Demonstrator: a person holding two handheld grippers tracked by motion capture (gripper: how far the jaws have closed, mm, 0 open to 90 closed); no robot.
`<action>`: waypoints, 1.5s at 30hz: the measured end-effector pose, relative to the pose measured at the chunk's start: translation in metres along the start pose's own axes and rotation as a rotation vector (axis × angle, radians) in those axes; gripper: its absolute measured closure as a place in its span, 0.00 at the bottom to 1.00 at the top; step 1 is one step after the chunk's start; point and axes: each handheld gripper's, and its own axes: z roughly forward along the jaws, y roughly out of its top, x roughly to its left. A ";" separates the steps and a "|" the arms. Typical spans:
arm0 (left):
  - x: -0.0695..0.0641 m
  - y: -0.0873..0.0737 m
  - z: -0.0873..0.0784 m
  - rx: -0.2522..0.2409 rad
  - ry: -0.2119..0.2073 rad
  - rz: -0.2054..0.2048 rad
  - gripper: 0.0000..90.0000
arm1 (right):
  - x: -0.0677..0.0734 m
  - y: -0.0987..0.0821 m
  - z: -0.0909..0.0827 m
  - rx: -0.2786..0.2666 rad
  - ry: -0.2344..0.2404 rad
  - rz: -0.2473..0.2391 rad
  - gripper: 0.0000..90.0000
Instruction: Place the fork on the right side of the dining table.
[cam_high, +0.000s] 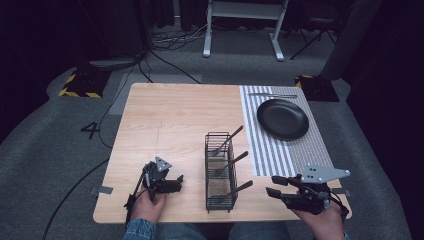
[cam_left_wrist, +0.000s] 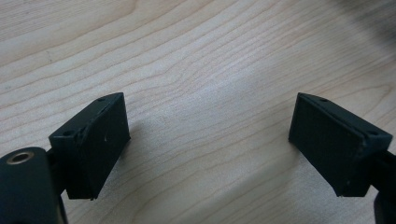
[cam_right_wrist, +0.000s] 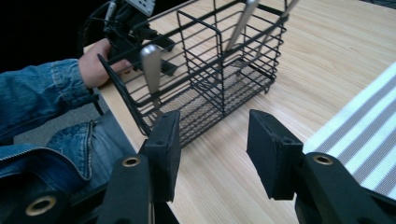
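A black wire cutlery basket (cam_high: 220, 175) stands near the table's front edge, between my two grippers. Three utensils lean in it with their handles (cam_high: 235, 159) pointing up and to the right. My left gripper (cam_high: 176, 184) hovers low over bare wood to the basket's left; its jaws stand wide open around nothing (cam_left_wrist: 210, 107). My right gripper (cam_high: 272, 185) is to the basket's right, pointing toward it. In the right gripper view its jaws (cam_right_wrist: 214, 126) are open and empty, short of the basket (cam_right_wrist: 205, 70), where the nearest utensil handle (cam_right_wrist: 151, 65) leans.
A striped placemat (cam_high: 280, 155) covers the table's right side and carries a black plate (cam_high: 282, 118). A piece of cutlery (cam_high: 272, 95) lies on the mat beyond the plate. The person's left hand (cam_right_wrist: 95, 63) and denim sleeve show behind the basket.
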 end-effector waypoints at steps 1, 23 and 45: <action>0.000 0.000 0.000 0.001 0.000 0.001 0.14 | 0.003 0.003 0.001 -0.001 0.011 -0.005 0.60; 0.000 0.000 0.000 0.000 0.000 0.000 0.14 | 0.018 0.017 0.023 -0.005 0.107 -0.029 0.63; 0.000 0.000 0.000 0.000 0.000 -0.001 0.14 | 0.021 0.029 0.034 0.010 0.122 -0.030 0.89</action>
